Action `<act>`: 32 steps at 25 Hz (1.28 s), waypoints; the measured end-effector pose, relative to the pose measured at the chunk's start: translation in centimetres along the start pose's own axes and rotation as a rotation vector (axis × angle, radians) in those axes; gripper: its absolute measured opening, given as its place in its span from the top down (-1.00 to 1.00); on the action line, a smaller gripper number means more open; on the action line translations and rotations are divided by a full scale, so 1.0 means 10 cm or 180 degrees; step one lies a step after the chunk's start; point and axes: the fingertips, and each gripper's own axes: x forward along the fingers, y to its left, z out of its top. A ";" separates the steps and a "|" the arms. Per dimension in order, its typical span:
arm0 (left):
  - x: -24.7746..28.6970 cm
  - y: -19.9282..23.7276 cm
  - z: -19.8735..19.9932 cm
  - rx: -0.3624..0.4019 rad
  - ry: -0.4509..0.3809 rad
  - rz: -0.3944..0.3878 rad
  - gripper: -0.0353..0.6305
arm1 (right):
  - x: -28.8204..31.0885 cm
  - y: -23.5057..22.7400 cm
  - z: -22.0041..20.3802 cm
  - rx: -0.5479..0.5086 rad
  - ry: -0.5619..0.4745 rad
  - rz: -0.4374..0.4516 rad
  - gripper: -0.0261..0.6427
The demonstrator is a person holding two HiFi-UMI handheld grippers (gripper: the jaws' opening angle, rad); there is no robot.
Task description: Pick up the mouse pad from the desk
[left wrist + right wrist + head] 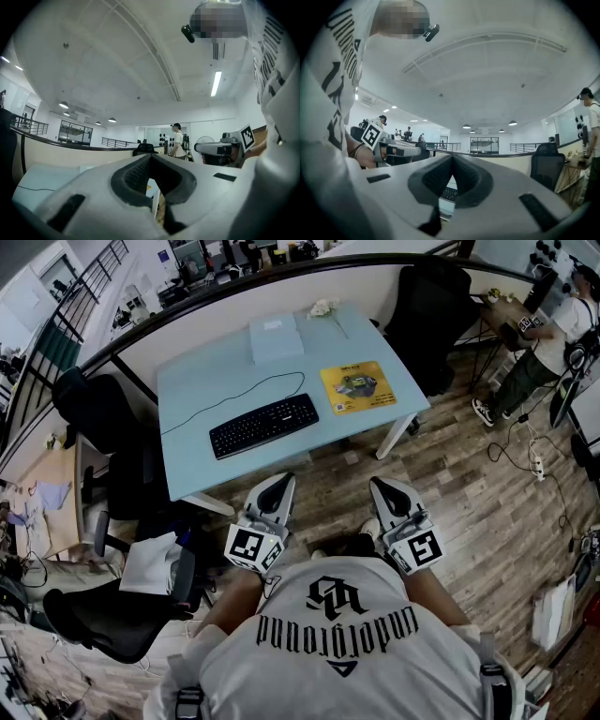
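Holds left tongs point(280, 481) and right tongs point(381, 485) clenched on nothing, level, just short of the tabletop point(197, 399) bearing the yellow mouse pad point(358, 387).

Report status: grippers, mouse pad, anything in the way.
Both shut, empty: left gripper, right gripper, short of the desk. Yellow mouse pad flat on it, untouched. Nothing on the pad; keyboard lies apart beside it.

A: Worktop point(183, 460), near edge: obstructions?
B: Keyboard point(263, 425) left of centre, cable point(234, 393) behind. Right of it, bare surface round the mouse pad point(357, 387). Floor point(450, 474) in front open. Left chair point(98, 409) and right chair point(427, 310) at the ends.
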 end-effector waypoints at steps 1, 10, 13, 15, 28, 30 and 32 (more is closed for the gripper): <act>0.02 0.00 0.00 -0.0011 -0.0002 0.0004 0.87 | 0.00 -0.01 0.00 0.0029 0.0010 0.0001 0.91; 0.24 -0.02 -0.01 -0.0029 0.0015 -0.0001 0.87 | 0.04 -0.21 -0.03 0.0004 -0.0011 0.0013 0.91; 0.36 -0.04 -0.04 -0.0031 0.0032 -0.0002 0.87 | 0.04 -0.32 -0.05 0.0003 -0.0018 0.0031 0.91; 0.45 -0.04 -0.07 -0.0036 0.0036 0.0002 0.87 | 0.04 -0.39 -0.07 -0.0025 -0.0024 0.0051 0.91; 1.19 -0.04 -0.18 -0.0060 0.0080 0.0043 0.87 | 0.14 -1.16 -0.10 -0.0064 -0.0117 0.0029 0.56; 1.32 -0.07 -0.20 -0.0058 0.0098 0.0028 0.87 | 0.16 -1.31 -0.12 -0.0032 -0.0079 0.0031 0.35; 1.47 -0.10 -0.22 -0.0053 0.0130 0.0007 0.87 | 0.18 -1.44 -0.15 -0.0053 -0.0064 0.0030 0.20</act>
